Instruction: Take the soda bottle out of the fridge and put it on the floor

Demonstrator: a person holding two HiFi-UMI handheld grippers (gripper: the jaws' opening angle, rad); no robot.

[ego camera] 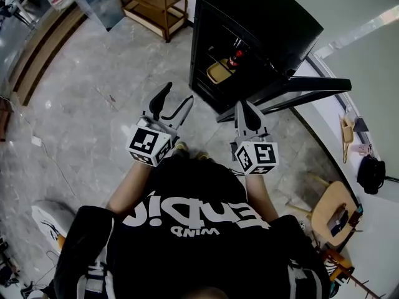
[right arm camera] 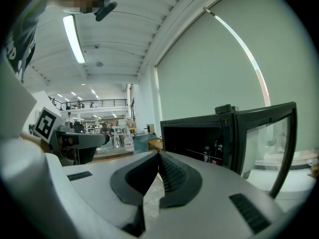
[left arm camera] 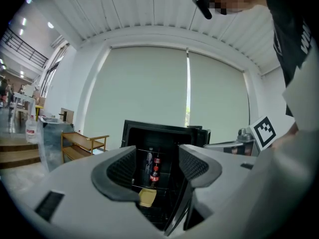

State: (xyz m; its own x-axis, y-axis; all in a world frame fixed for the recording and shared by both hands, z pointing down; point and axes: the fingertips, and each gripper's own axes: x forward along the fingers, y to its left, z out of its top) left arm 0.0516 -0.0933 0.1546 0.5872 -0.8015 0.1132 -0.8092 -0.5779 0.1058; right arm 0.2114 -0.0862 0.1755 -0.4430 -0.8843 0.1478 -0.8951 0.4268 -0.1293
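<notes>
Left claw [ego camera: 177, 95] stands wide open and empty, touching nothing; the right claw [ego camera: 243, 106] beside it is pressed together with nothing between its tips. Both face the black fridge [ego camera: 262, 17], whose door [ego camera: 312, 85] hangs open. Inside it the soda bottle [left arm camera: 155, 169] stands upright, long axis vertical, red cap up, well apart from both claws.

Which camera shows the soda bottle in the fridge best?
Left gripper view: the soda bottle stands upright, red cap and label clear. Head view shows only a small red top; right gripper view, just dark partial shapes.
</notes>
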